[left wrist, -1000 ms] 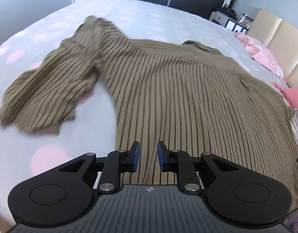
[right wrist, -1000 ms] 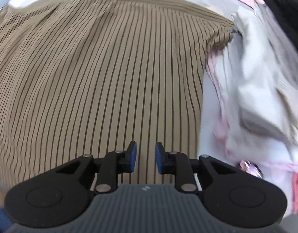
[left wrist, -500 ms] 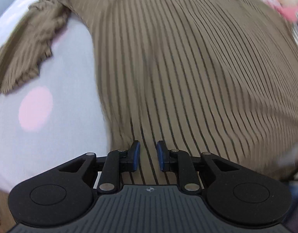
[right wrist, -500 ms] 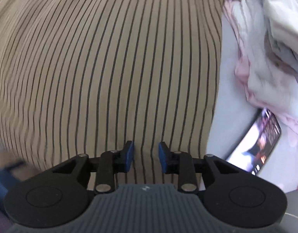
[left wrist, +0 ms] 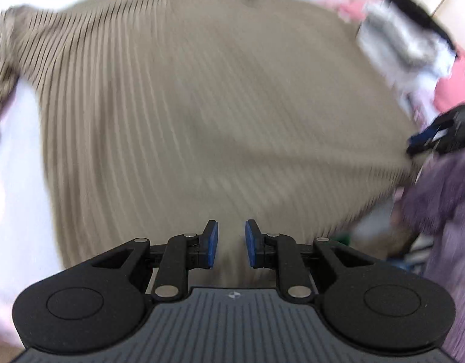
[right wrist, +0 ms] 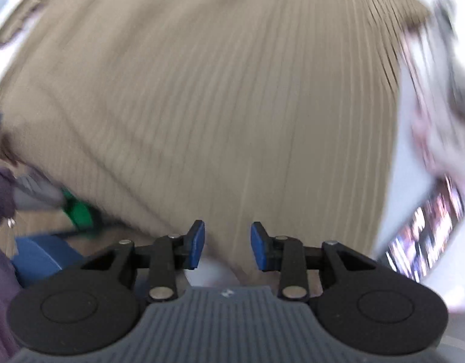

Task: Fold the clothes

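A tan shirt with thin dark stripes (left wrist: 202,106) lies spread flat on the white bed (left wrist: 17,166); both views are blurred by motion. My left gripper (left wrist: 231,236) hangs over the shirt's near hem, its blue pads a narrow gap apart with nothing between them. My right gripper (right wrist: 228,236) points down over the shirt (right wrist: 232,90) near its lower right edge. Its jaws are opening and nothing is between them. In the left wrist view the right gripper (left wrist: 438,139) shows at the shirt's right edge.
A heap of white, grey, pink and black clothes (left wrist: 408,45) lies right of the shirt. A phone with a lit screen (right wrist: 423,242) rests on the sheet beside it. A purple sleeve (left wrist: 444,196) is at the right. Green (right wrist: 78,211) and blue (right wrist: 35,257) things show below the bed edge.
Both grippers have slid towards the shirt's near hem. The left view has swung right, so the clothes heap and the right gripper came into it. The right jaws have widened.
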Demonstrator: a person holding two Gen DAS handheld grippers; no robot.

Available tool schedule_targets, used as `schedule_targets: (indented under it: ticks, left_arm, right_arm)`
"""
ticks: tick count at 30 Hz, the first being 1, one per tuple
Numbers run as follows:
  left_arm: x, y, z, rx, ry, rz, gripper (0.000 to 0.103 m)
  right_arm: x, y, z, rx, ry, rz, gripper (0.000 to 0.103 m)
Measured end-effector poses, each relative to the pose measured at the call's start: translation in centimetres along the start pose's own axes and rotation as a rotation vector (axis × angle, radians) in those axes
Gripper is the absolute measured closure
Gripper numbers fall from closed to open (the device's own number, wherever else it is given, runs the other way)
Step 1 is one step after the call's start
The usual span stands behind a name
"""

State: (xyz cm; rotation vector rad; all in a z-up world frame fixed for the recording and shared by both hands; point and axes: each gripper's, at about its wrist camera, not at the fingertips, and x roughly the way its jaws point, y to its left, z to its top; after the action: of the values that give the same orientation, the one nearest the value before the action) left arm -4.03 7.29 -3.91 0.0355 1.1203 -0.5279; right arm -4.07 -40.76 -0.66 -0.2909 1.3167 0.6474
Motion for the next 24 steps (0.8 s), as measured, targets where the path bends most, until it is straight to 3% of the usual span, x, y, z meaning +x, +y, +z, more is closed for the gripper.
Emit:
schedule_targets:
  ticks: [3,6,9,13,17,20,24]
  left_arm:
    - [1.1,-1.7,1.7,0.001,-0.088,-0.041,0.086]
    - [3.0,-3.5,3.0,0.037,-0.144,-0.086,0.086]
    - [5.4,-5.3,3.8,0.079,-0.151,-0.105,0.087]
    - [7.7,-6.7,3.3,0.09,0.023,-0.069,0.087]
    - [6.7,-6.9,1.1,0.098,0.055,-0.059,0.087]
    - [6.0,-6.5,-0.1,0.047,0.115,-0.08,0.087]
    - [6.3,-5.9,-1.2,0.033,0.228,-0.105,0.087]
  right_arm:
    - [0.5,3.5,2.0,-0.048,-0.113,-0.019,0.068]
    - [1.3,6.1,2.1,-0.018,-0.19,0.051,0.077]
    - [2.0,7.4,2.4,0.0,-0.243,0.099,0.077]
    - [2.9,9.5,2.2,-0.058,-0.241,0.078,0.074]
    - [3.2,10.4,0.4,-0.117,-0.202,0.106,0.074]
    - [3.7,10.7,-1.8,-0.157,-0.169,0.108,0.073]
    - [4.3,10.2,-2.0,-0.111,-0.07,0.178,0.073]
